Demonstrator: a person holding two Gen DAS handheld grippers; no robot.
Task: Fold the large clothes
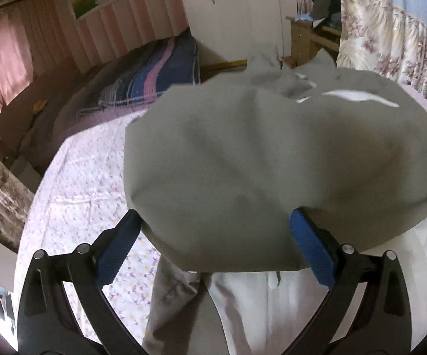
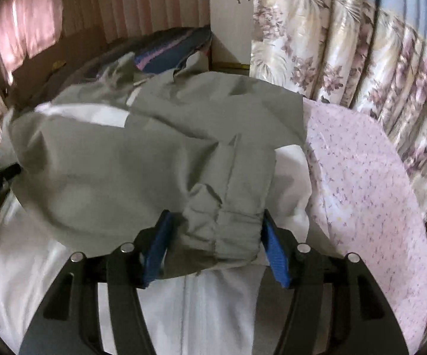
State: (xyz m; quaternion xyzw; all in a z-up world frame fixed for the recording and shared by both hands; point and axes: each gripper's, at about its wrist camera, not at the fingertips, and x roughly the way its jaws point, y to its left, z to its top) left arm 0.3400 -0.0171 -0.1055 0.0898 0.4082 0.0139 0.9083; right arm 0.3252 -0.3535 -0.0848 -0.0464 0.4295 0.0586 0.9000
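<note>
A bedroom: a bed under a pale floral sheet (image 1: 74,183), floral curtains (image 2: 361,68) on the right, a pink-striped wall at the far side and a striped blanket (image 1: 154,80) heaped at the far left of the mattress. The grey garment (image 1: 257,159) lies across the near middle of the bed, its upper part doubled over a paler layer (image 2: 213,310) that trails toward the near edge.

The left gripper (image 1: 213,245) stands wide, its blue pads either side of the near fold edge with a clear gap, so nothing is pinched there. The right gripper (image 2: 214,245) is about half open around the bunched, gathered cuff or hem (image 2: 228,230); cloth fills the gap between its fingers, though I cannot tell whether the pads actually press on it (both pictures are blurred).

Risks, as I judge them: with neither side firmly clamped, the folded flap could slump or spring back open. If only the right side catches on the bunched hem when drawn away, it would drag that corner and skew the fold. The loose cloth at the far edge could also crease under the fold.
</note>
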